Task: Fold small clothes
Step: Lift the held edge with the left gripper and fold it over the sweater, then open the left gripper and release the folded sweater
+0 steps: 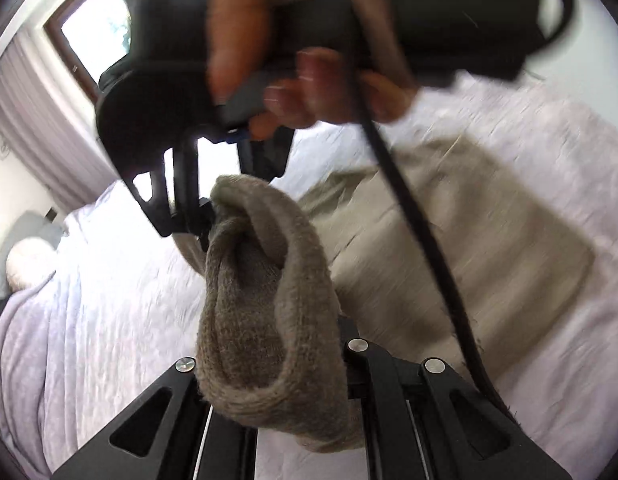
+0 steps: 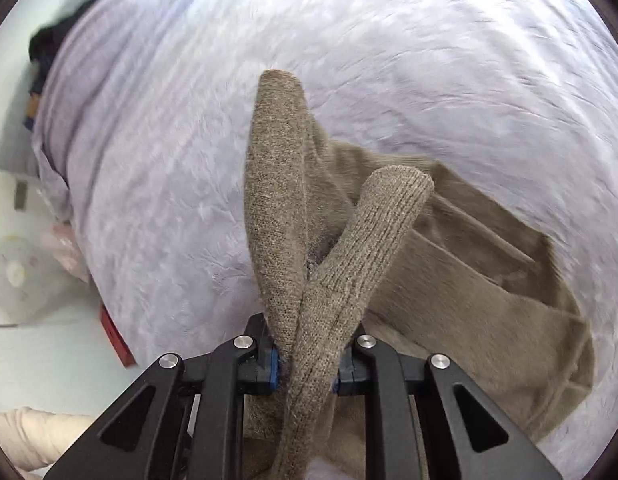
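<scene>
The brown sock (image 2: 297,240) hangs above the bed (image 2: 429,60), pinched in the right gripper (image 2: 307,364) fingers and bunched over the left gripper (image 1: 269,360), whose grip I cannot tell. Khaki shorts (image 2: 489,280) lie beneath.

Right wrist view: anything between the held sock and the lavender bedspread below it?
Yes. In the right wrist view a flat khaki garment lies on the bedspread under the brown sock, which the right gripper pinches.
</scene>
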`<act>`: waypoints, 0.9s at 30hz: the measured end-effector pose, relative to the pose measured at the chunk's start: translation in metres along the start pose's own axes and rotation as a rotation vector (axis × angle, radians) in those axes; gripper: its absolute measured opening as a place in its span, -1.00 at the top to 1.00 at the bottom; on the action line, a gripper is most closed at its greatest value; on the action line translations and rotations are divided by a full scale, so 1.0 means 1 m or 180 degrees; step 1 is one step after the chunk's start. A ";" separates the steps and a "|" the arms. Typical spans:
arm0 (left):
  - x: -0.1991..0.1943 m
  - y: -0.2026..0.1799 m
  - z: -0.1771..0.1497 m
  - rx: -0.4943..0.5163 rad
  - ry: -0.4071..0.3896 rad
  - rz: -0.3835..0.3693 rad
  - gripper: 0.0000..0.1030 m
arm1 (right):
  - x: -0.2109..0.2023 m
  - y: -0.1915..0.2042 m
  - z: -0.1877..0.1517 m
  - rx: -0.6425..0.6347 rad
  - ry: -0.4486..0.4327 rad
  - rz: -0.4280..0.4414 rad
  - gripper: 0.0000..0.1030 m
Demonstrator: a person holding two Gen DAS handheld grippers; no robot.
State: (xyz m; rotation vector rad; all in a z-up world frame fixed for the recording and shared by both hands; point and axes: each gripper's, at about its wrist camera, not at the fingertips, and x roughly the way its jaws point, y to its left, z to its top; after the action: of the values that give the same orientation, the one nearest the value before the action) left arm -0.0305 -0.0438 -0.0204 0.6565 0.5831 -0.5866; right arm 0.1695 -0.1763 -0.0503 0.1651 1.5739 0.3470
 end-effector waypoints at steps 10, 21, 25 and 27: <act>-0.010 -0.128 0.060 0.0714 -0.0290 -0.0418 0.83 | -0.101 -0.140 -0.120 0.0746 -0.1003 0.0173 0.62; 0.015 -0.184 0.022 0.0849 0.0256 -0.0603 -0.36 | -0.021 -0.246 -0.199 0.1822 -0.1221 0.0796 0.24; -0.011 -0.153 0.008 0.0630 0.0249 -0.0758 -0.48 | -0.042 -0.235 -0.218 0.1846 -0.1222 0.0462 -0.10; -0.020 -0.132 0.001 0.0453 0.0318 -0.0823 -0.48 | -0.061 -0.239 -0.236 0.1919 -0.1303 0.0388 -0.10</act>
State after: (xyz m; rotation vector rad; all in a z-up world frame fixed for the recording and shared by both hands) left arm -0.1310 -0.1238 -0.0575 0.7534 0.7305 -0.8464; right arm -0.0367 -0.4479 -0.0688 0.7530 1.2216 -0.0792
